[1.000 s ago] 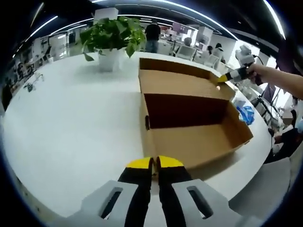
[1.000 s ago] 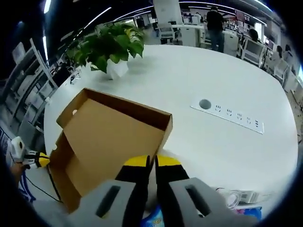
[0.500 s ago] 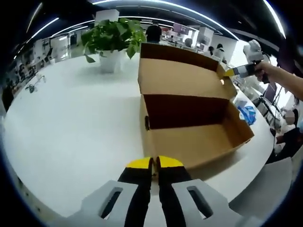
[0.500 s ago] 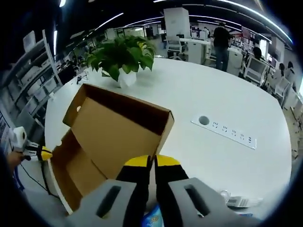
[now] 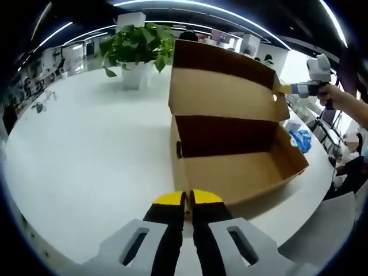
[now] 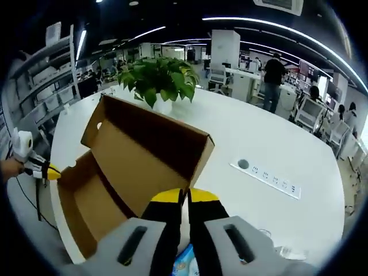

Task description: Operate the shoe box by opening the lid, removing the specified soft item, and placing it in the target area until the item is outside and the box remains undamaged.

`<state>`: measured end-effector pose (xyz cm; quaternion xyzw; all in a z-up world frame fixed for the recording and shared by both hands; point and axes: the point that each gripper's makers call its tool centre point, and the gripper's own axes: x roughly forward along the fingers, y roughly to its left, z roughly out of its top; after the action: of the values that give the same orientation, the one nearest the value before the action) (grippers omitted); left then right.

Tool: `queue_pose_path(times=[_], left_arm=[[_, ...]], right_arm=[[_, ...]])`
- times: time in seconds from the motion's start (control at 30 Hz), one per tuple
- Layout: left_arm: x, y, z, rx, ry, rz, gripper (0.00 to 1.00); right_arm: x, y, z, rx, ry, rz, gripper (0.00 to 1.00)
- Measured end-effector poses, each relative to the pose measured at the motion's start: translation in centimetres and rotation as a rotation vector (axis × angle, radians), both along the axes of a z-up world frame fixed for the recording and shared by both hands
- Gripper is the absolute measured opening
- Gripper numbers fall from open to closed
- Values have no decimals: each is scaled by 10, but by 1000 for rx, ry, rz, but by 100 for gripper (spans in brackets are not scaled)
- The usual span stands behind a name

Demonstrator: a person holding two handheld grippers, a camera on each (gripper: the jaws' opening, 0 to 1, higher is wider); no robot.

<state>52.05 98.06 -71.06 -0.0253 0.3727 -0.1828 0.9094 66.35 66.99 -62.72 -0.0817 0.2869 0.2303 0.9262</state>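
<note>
The brown cardboard shoe box [image 5: 241,172] stands open on the white table [image 5: 86,144], and its inside looks bare. Its hinged lid [image 5: 224,86] is tilted up behind it. My right gripper [image 5: 280,87] is shut on the lid's right corner flap. In the right gripper view its jaws [image 6: 184,198] meet on the near edge of the lid [image 6: 144,155]. My left gripper [image 5: 188,198] is shut at the box's near-left corner, seemingly pinching the wall. It also appears at that corner [image 6: 50,171] from the other side. A blue soft packet [image 5: 299,138] lies on the table beside the box.
A potted green plant [image 5: 135,43] stands on the table behind the box. A socket strip [image 6: 267,175] is set into the tabletop. The table edge curves close behind the box's right end. A person's hand [image 5: 339,98] holds the right gripper. Desks and people fill the background.
The lid has swung up from lying back nearly flat to a steeper tilt, raised by the right gripper. The left gripper and the box body have stayed put.
</note>
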Motion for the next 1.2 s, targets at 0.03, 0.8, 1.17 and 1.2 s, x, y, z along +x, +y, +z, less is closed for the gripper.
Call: queue_pose_path(times=[0.03,0.8,1.17,1.2], left_arm=[[0,0,0,0,-1,0,1],[1,0,0,5,-10,-8,1],[0,0,0,9,-17,-15,1],[0,0,0,9,-18,-13,1]], right_arm=[[-2,0,1,7,-11,-3,1],[-45,5,14,88,-121,-12,0],[-67,7,13,105,-146,-23,0],[-69,7,12,105,-148,-23,0]])
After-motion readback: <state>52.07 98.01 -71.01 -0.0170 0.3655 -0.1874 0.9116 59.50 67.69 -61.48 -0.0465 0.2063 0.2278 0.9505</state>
